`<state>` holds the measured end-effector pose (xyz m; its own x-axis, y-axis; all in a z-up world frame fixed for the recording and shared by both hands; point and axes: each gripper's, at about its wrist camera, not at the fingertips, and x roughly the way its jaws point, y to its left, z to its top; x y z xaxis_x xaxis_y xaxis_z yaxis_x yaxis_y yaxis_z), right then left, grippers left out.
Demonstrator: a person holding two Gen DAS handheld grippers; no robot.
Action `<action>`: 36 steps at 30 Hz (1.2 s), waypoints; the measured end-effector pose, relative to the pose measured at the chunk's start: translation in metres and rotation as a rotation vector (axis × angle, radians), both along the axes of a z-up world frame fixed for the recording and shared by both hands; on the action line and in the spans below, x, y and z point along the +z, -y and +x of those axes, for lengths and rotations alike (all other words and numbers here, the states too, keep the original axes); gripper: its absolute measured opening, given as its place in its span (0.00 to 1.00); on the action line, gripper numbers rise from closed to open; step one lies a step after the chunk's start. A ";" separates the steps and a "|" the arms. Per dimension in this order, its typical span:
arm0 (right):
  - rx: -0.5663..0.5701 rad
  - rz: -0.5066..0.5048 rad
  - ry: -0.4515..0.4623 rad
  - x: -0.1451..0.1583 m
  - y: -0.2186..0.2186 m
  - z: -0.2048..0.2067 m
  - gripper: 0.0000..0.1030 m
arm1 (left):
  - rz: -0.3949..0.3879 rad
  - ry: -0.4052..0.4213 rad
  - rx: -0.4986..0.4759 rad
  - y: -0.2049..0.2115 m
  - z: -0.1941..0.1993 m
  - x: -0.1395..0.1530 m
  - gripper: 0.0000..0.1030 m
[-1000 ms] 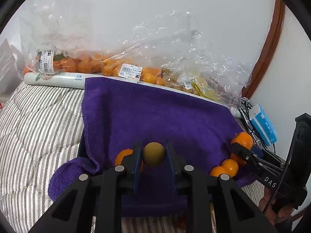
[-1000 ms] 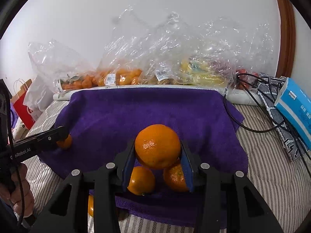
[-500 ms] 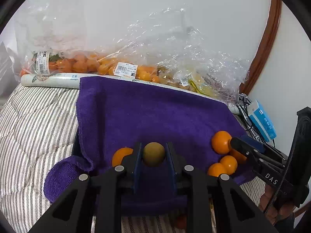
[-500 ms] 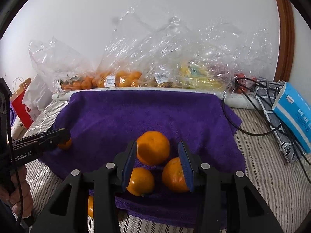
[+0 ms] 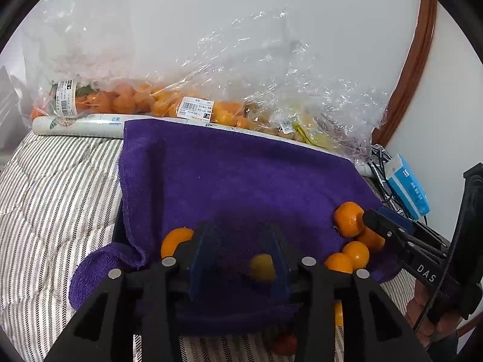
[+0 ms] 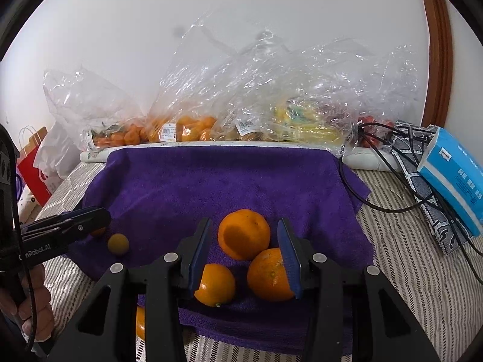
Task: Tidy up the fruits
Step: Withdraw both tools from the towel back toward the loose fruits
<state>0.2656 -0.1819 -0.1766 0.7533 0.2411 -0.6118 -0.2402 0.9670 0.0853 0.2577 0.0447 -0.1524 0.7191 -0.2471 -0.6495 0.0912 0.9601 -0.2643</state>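
A purple towel (image 5: 235, 181) lies spread on a striped bed. My left gripper (image 5: 240, 242) is open; a small yellow-green fruit (image 5: 262, 267) lies loose on the towel by its right finger and shows in the right wrist view (image 6: 118, 243). An orange (image 5: 175, 239) sits by its left finger. My right gripper (image 6: 244, 241) is open, with a large orange (image 6: 244, 233) resting on the towel (image 6: 223, 181) between its fingers, and two more oranges (image 6: 215, 285) (image 6: 270, 274) just below. That cluster shows at the right of the left wrist view (image 5: 350, 218).
Clear plastic bags of oranges (image 5: 135, 102) and yellow fruit (image 6: 305, 126) line the wall behind a white roll (image 5: 78, 125). A blue tissue box (image 6: 452, 175) and black cables (image 6: 377, 181) lie at right. A red paper bag (image 6: 33, 172) stands at left.
My left gripper opened and let go of the small yellow-green fruit, which dropped onto the towel. My right gripper opened and let go of the large orange, which now rests by two others.
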 end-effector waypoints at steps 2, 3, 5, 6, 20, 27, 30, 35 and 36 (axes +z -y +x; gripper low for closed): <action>0.001 -0.007 0.003 0.000 -0.001 -0.001 0.45 | -0.005 0.002 0.001 -0.001 0.000 0.001 0.40; 0.002 -0.010 0.004 0.000 -0.002 -0.001 0.46 | -0.005 0.004 0.002 -0.001 -0.001 0.001 0.41; 0.003 -0.015 0.008 0.001 -0.003 -0.002 0.47 | -0.011 0.007 0.003 -0.002 -0.001 0.002 0.41; 0.002 -0.017 0.011 0.001 -0.003 -0.002 0.48 | -0.012 0.006 0.003 -0.003 -0.001 0.002 0.42; -0.013 -0.031 0.058 0.008 -0.003 -0.009 0.50 | -0.019 0.019 0.008 -0.004 -0.003 0.005 0.42; -0.002 -0.025 0.108 0.016 -0.003 -0.016 0.50 | -0.025 0.029 0.021 -0.007 -0.007 0.009 0.42; -0.004 -0.010 0.102 0.019 -0.003 -0.017 0.50 | -0.023 0.035 0.026 -0.007 -0.008 0.010 0.46; 0.041 0.042 0.040 0.027 0.001 -0.015 0.44 | -0.051 0.042 0.037 -0.010 -0.015 0.017 0.46; 0.044 0.052 0.037 0.029 0.002 -0.016 0.44 | -0.056 0.053 0.038 -0.011 -0.019 0.020 0.46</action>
<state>0.2497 -0.1835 -0.1474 0.7633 0.3050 -0.5696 -0.2860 0.9500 0.1255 0.2390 0.0553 -0.1327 0.7616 -0.2533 -0.5965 0.0699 0.9472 -0.3130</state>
